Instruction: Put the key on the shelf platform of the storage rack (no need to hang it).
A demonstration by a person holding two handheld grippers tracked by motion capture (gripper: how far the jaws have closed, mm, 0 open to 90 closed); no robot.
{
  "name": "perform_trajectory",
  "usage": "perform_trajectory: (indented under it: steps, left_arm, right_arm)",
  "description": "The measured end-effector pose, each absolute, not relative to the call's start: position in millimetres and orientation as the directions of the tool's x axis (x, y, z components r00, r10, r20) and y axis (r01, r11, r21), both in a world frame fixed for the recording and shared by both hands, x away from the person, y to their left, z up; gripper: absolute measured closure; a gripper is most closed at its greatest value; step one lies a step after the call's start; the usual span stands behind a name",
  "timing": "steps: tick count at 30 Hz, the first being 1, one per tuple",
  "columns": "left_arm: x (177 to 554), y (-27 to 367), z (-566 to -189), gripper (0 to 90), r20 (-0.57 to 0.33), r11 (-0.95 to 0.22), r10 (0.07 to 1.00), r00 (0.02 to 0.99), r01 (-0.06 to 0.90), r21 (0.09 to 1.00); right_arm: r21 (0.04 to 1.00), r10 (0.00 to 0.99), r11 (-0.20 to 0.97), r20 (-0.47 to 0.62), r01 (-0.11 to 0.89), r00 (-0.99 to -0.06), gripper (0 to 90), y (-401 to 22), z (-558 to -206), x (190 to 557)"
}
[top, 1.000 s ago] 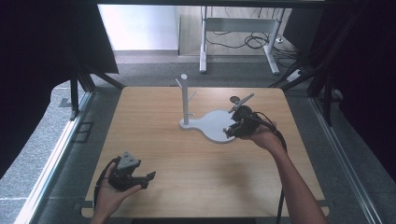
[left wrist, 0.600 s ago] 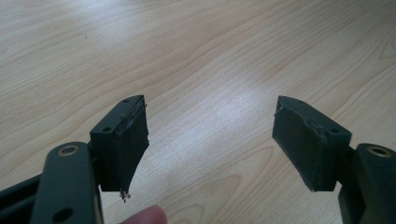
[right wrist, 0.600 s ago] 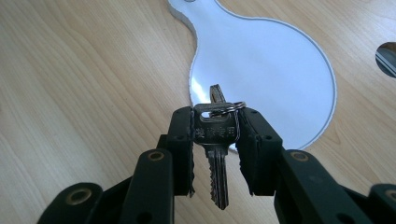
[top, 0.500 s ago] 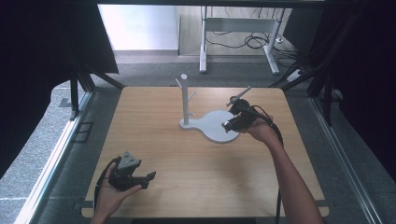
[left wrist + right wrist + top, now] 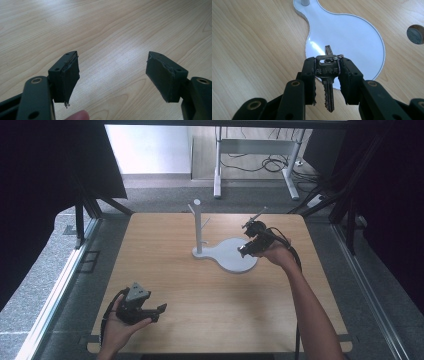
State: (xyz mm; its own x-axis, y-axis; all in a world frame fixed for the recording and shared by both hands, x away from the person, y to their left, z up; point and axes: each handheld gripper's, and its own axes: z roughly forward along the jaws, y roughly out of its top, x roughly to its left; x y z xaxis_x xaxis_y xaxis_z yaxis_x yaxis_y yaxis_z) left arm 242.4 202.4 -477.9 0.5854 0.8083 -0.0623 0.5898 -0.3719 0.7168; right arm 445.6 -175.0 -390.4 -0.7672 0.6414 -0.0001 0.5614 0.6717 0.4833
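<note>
Keys (image 5: pixel 327 72) on ring, clamped by our right gripper (image 5: pixel 327 75) above white stand base (image 5: pixel 352 37), right-centre of table (image 5: pixel 165 260). Left gripper (image 5: pixel 112 75) near-left, jaws wide, holding nothing.

The pale wooden table (image 5: pixel 165 270) stands on grey carpet floor (image 5: pixel 160 200). Beyond the table's far edge is a white metal desk frame (image 5: pixel 217 170), with black cables (image 5: pixel 260 165) lying loose on the lighter floor under it. Black curtains hang to the table's left (image 5: pixel 40 170) and right (image 5: pixel 395 180). A metal rail (image 5: pixel 55 290) runs along the floor just left of the table, and a black strut (image 5: pixel 80 222) stands near its far left corner.
</note>
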Motion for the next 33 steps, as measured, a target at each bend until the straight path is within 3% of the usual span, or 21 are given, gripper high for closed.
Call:
perform_trajectory:
  steps: [33]
  left_arm:
    - [244, 207, -479, 26.9, -0.068, -0.366, 0.811, 0.581, 0.595, 0.715]
  right_arm:
    - [0.461, 0.698, 0.625, 0.03, 0.63, -0.715, 67.5, -164, -432, 498]
